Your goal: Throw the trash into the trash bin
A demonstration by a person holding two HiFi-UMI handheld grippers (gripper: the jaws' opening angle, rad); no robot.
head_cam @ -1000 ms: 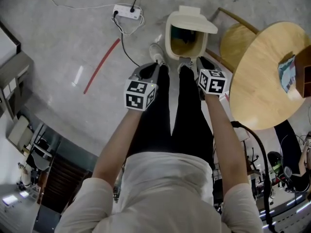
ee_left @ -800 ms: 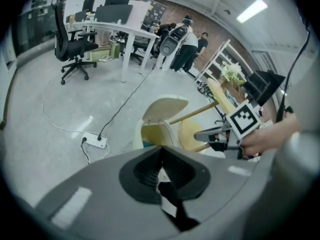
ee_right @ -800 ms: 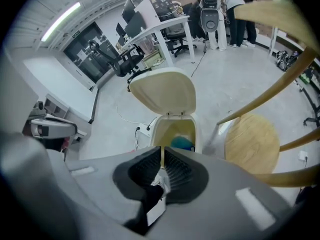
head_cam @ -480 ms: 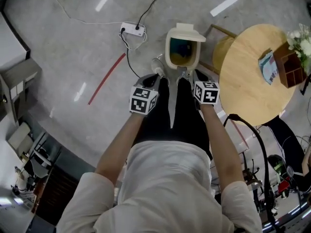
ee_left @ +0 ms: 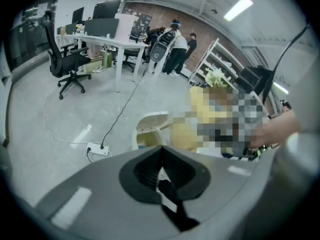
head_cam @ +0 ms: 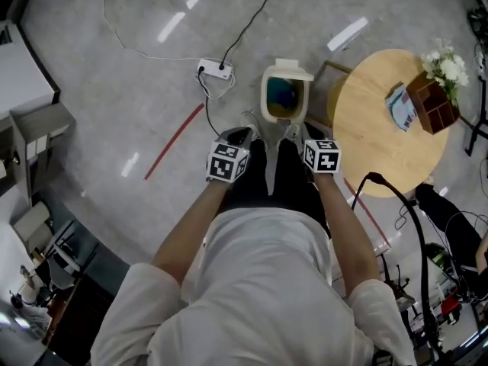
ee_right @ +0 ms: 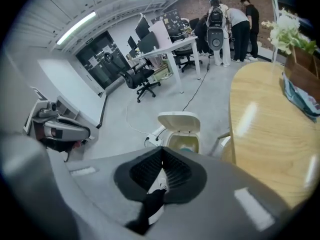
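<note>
Both tongs sit low in front of the person, side by side. The left gripper (ee_left: 160, 150) has its jaws pressed together at the tips with nothing between them, only a dark trouser leg showing through the opening behind. It's the same on the right gripper (ee_right: 162, 151): jaws together and empty. Straight ahead on the far side of the grippers stands the trash bin (head_cam: 264, 101), cream-coloured, with its lid (head_cam: 288, 72) flipped up and back. Something teal (ee_right: 186, 147) lies inside against a yellowish lining, though what it is can't be made out. The bin sits on the grey floor, just beyond the person's feet. Off to the right is the round wooden table (head_cam: 374, 139), close beside the bin. It carries a wooden box (head_cam: 431, 107) with white flowers (head_cam: 446, 63) at its far right edge and a teal packet (head_cam: 398, 107) touching the box on its left. To the left of the bin a white power strip (head_cam: 215, 69) lies on the floor with cables running away from it. A red line (head_cam: 175, 139) slants across the concrete nearer the person.
</note>
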